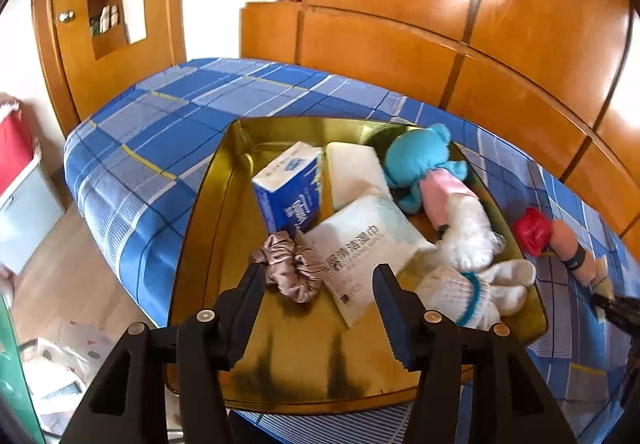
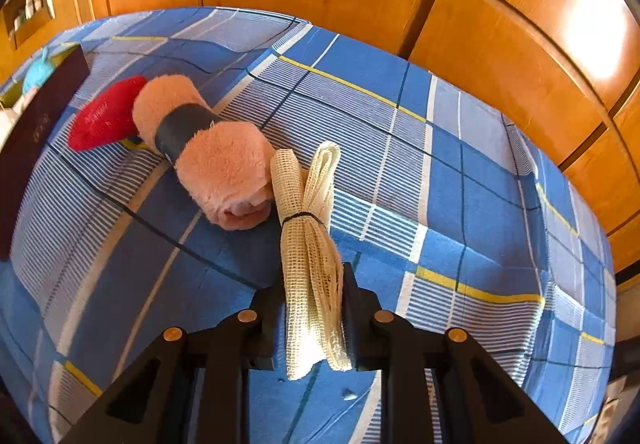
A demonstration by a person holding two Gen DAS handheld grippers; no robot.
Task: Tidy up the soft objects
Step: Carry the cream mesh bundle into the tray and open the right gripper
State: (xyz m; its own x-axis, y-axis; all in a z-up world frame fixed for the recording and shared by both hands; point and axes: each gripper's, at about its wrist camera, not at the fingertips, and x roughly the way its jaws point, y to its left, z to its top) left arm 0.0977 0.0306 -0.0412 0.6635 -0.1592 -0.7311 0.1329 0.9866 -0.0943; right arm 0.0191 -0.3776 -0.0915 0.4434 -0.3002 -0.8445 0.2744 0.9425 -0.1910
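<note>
Nearest the right wrist camera, the right gripper [image 2: 313,276] is clenched on a cream mesh bundle [image 2: 310,244], a folded netted cloth cinched by a thin black tie, which runs up from between the pads and rests on the blue plaid bedsheet [image 2: 440,171]. Touching the bundle's far end lies a rolled pink towel [image 2: 218,159] with a dark band round its middle, and beyond that a red plush piece [image 2: 106,113] pressed against the towel's far end. The dark outer wall of the tray [image 2: 28,139] shows at the left edge.

The left wrist view alone looks into that gold tray [image 1: 208,244]. The left gripper [image 1: 320,274] hangs released above it, its jaws apart with nothing between them. Just past the left fingertip lies a taupe satin scrunchie [image 1: 286,268], beside a white wet-wipe pack [image 1: 360,256]. To the right are white knitted gloves [image 1: 480,288] with a blue cuff. Farther in stand a blue tissue pack [image 1: 288,187], a white pad [image 1: 356,171], and a teal plush doll [image 1: 424,163] with a pink top and white fluffy skirt. The towel and red piece appear here outside the tray's right wall.
</note>
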